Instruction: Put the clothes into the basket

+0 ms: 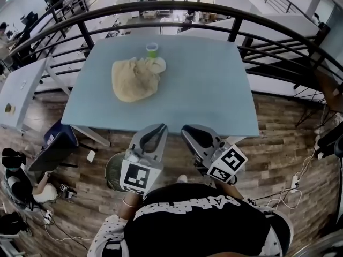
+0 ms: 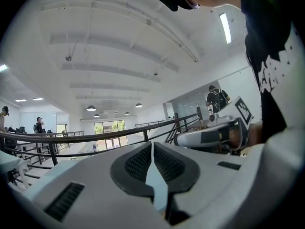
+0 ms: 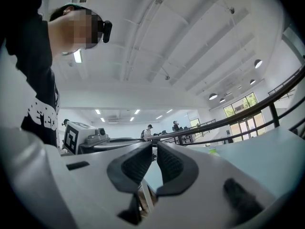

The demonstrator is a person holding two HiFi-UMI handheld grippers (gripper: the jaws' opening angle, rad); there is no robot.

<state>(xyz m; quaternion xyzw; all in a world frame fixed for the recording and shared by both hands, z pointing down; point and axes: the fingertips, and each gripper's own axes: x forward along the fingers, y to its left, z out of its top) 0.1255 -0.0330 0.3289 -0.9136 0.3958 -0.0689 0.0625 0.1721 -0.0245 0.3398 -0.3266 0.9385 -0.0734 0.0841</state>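
Closest in, the person's black shirt (image 1: 198, 224) has white print on it. In front of it are two grey plastic tongs, each with a cube of black and white squares. The left tongs (image 1: 158, 127) are pressed together with nothing in them, and their dark bumpy pads meet. The right tongs (image 1: 187, 128) are together and empty too. Both hang over the near edge of the counter (image 1: 214, 90). One round dark basket (image 1: 111, 167) with a woven look sits on the wood plank floor (image 1: 278, 143), under that near edge by the left tongs. The one counter is flat, smooth and pale blue. One soft, crumpled tan cloth (image 1: 134, 79) lies in a heap toward the far left corner. One small green cup (image 1: 152, 50) stands just beside it at the far edge. Past that curves one black metal railing (image 1: 161, 14).
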